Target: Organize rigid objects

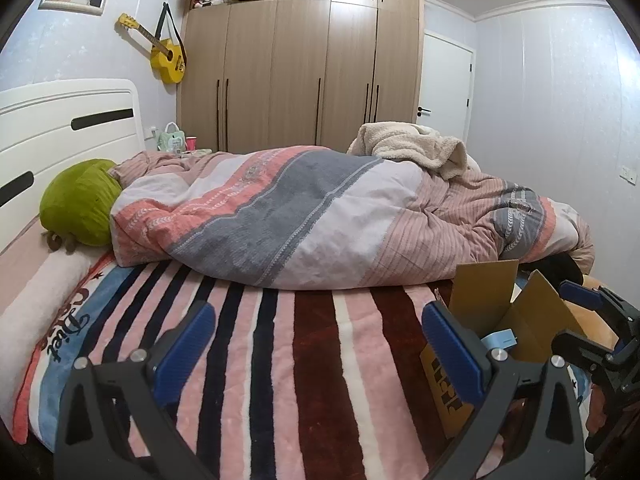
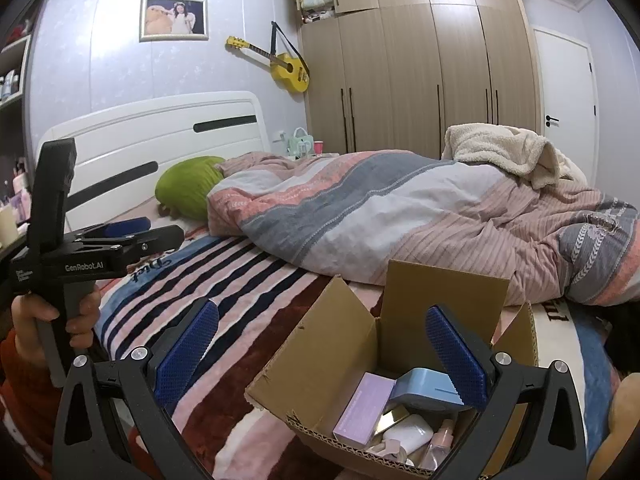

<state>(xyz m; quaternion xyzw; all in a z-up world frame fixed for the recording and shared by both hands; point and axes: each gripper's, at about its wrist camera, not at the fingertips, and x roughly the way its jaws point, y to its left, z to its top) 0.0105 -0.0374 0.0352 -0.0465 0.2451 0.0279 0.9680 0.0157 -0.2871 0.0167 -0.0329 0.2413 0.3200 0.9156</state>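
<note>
The right gripper (image 2: 320, 356) hovers wide open and empty above the cardboard box (image 2: 320, 364) at six o'clock on the bed (image 2: 256, 312). The left gripper (image 1: 316, 344), also spread wide and empty, is level at nine o'clock, gripped by a hand (image 2: 60, 312).

The room is a bedroom with pale lilac walls (image 2: 100, 60). A tall wooden wardrobe (image 1: 304, 68) stands at the far wall, and a white door (image 1: 446, 84) is to its right. A yellow guitar (image 1: 166, 58) and a framed picture (image 2: 174, 18) hang above the white headboard (image 2: 160, 140). The bed (image 1: 304, 360) carries a striped blanket and a rumpled quilt (image 1: 280, 212).
</note>
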